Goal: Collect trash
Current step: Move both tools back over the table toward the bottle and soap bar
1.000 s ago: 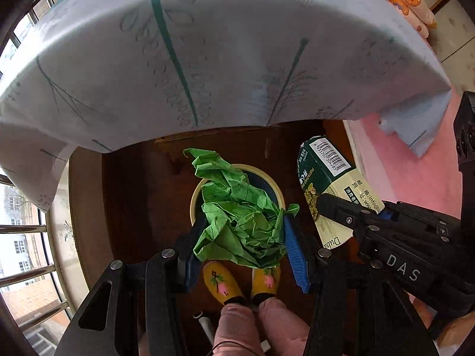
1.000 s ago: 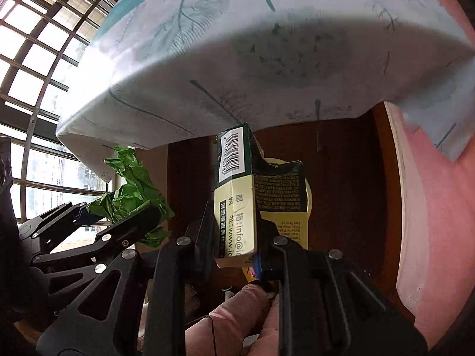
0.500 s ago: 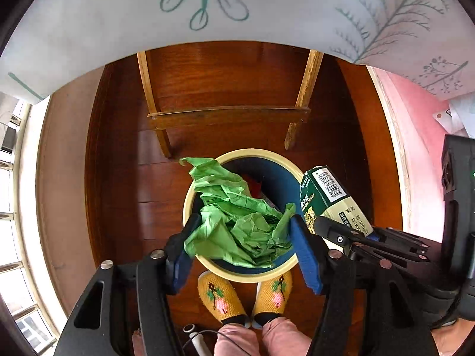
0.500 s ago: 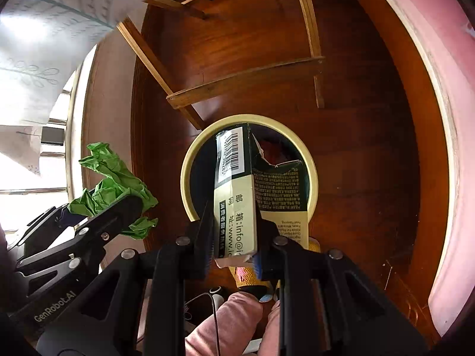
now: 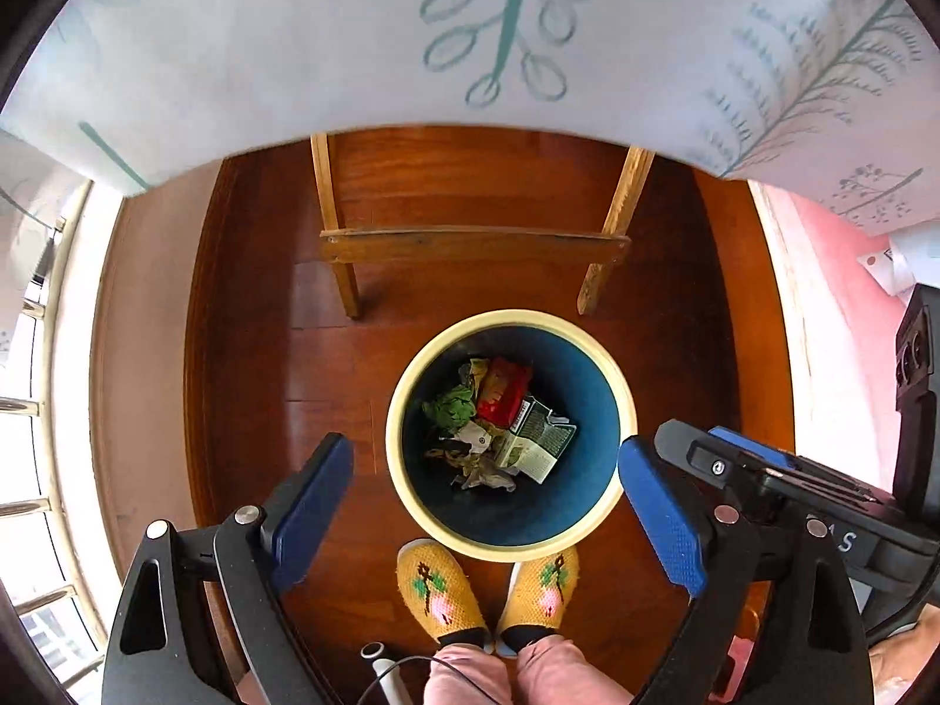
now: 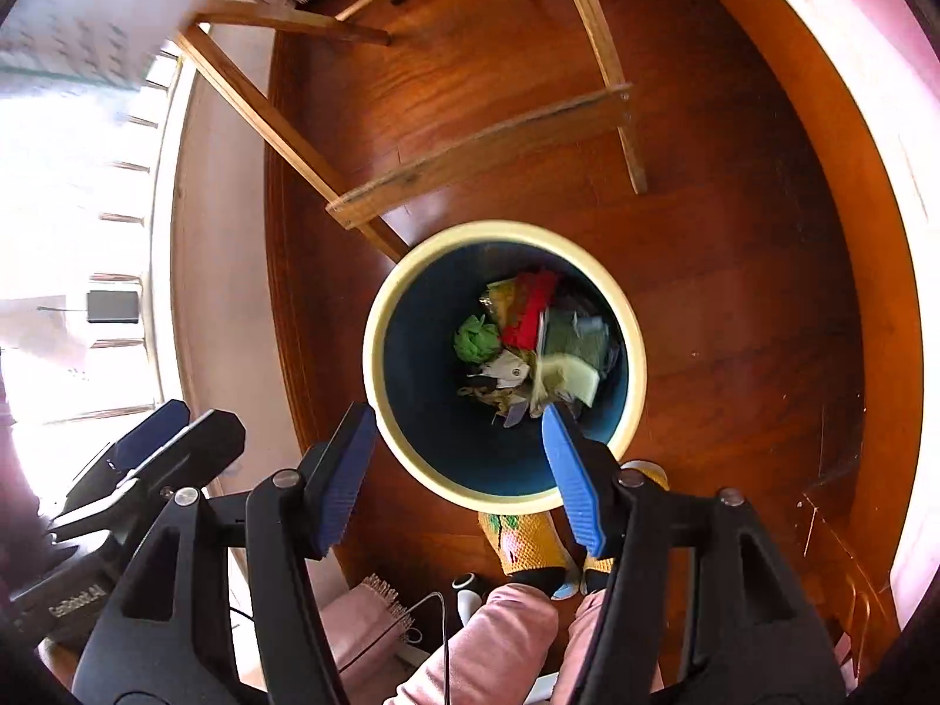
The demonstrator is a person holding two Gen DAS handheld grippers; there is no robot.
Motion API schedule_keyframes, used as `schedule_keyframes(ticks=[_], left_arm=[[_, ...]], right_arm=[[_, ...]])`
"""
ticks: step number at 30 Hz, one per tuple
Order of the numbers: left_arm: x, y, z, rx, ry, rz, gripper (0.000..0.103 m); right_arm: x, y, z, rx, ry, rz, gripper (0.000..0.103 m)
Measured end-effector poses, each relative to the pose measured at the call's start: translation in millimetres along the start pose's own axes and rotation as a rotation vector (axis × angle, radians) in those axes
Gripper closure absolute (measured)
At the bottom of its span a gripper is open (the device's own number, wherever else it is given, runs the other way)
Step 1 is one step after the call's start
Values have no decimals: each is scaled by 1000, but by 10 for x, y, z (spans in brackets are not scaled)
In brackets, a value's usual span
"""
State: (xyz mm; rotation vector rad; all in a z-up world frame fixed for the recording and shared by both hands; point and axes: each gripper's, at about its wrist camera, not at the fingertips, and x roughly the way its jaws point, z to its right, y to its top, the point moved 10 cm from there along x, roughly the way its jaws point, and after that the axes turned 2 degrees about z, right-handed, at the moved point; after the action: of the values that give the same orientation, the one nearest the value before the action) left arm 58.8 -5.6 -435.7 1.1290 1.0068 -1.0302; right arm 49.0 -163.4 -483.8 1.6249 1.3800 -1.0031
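Observation:
A round bin with a cream rim (image 5: 510, 317) (image 6: 504, 229) and blue inside stands on the wooden floor below both grippers. At its bottom lie the crumpled green paper (image 5: 449, 406) (image 6: 476, 339), the green carton (image 5: 537, 440) (image 6: 573, 352), a red wrapper (image 5: 502, 390) and other scraps. My left gripper (image 5: 484, 499) hangs over the bin's near rim, jaws still opening, nothing between them. My right gripper (image 6: 461, 470) is also above the near rim, jaws opening and empty.
A wooden table frame (image 5: 473, 244) (image 6: 482, 147) stands just behind the bin, under a leaf-patterned tablecloth (image 5: 470, 29). The person's yellow slippers (image 5: 487, 593) and pink trouser legs are right by the bin. A window with bars (image 6: 88, 235) lies to the left, a pink surface (image 5: 834, 341) to the right.
Both grippers have sunk toward the bin and opened. The green paper left the left gripper and the carton left the right one; both now lie inside the bin.

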Motion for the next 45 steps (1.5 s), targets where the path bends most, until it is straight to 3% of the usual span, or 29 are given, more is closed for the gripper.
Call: schedule_keyframes(ticks=[7, 19, 27, 33, 39, 45], left_arm=[[-657, 133, 126, 36, 4, 71, 10], [-2387, 388, 242, 61, 29, 212, 10], [-3409, 552, 246, 33, 75, 300, 10], [-4083, 753, 288, 56, 162, 395, 10], [-4582, 1028, 330, 0, 165, 457, 11], [-4898, 1375, 407, 12, 174, 501, 11]], right_arm=[[-530, 130, -221, -27, 6, 76, 47], [-1901, 115, -770, -114, 10, 140, 47], [-2698, 136, -1197, -244, -3, 184, 47], [-3286, 234, -1509, -306, 29, 255, 47], [-3898, 441, -1794, -363, 63, 346, 47], [-4324, 751, -2034, -416, 70, 423, 47]])
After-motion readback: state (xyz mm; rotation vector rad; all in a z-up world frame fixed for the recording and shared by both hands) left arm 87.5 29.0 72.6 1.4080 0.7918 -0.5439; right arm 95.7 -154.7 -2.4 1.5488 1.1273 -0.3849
